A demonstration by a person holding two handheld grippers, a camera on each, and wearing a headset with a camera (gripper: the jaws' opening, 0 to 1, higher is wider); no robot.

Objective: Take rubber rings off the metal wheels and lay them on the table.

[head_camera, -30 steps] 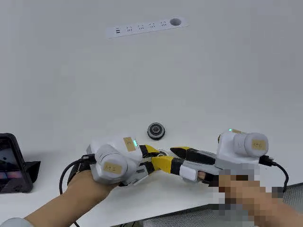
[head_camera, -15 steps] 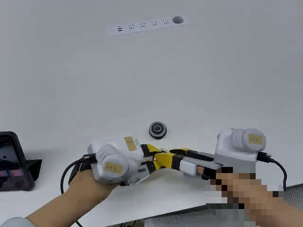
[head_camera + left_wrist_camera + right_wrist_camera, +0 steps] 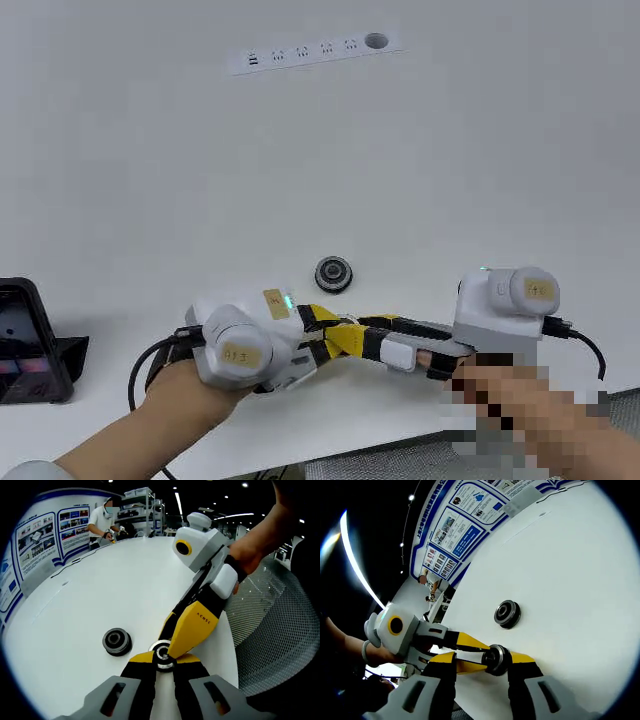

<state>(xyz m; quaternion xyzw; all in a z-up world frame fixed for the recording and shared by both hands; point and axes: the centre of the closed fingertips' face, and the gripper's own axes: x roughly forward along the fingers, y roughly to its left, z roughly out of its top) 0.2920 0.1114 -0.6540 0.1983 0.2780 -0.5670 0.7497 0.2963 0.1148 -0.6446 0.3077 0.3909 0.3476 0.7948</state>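
White table surface (image 3: 450, 180): L gripper (image 3: 162, 658) & R gripper (image 3: 490, 661) meet tip-to-tip by near edge. Both have jaws clamped on one small metal wheel w/ black rubber ring (image 3: 163, 652). Second black-ringed metal wheel (image 3: 334, 273) lies flat just beyond them, apart.

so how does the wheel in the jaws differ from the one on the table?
The held wheel is clamped by the left gripper and right gripper; the loose wheel lies free on the table. The held wheel is partly hidden by jaws; the loose wheel shows whole, face up. Both are dark, round, with a paler hub.
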